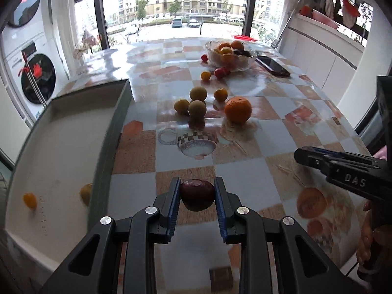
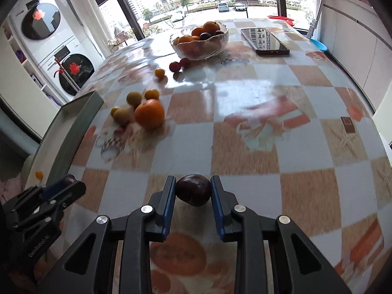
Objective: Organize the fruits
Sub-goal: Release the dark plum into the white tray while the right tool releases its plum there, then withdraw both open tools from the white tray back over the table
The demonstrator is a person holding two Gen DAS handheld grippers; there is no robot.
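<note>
Gripper pair, left (image 1: 197, 193) and right (image 2: 193, 191), each clenched a dark plum, carried mid-transfer; release into the tray (image 1: 73, 132) was judged next.

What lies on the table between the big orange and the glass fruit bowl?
Between the big orange and the glass bowl: a small orange fruit, a yellow one, two red ones; the right wrist view shows it.

table (image 2: 245, 103): checkered glossy cloth | on it: glass fruit bowl (image 2: 199, 49), phone (image 2: 264, 41), big orange (image 2: 149, 114), loose small fruits (image 1: 197, 93), tray (image 1: 115, 122) at left edge
</note>
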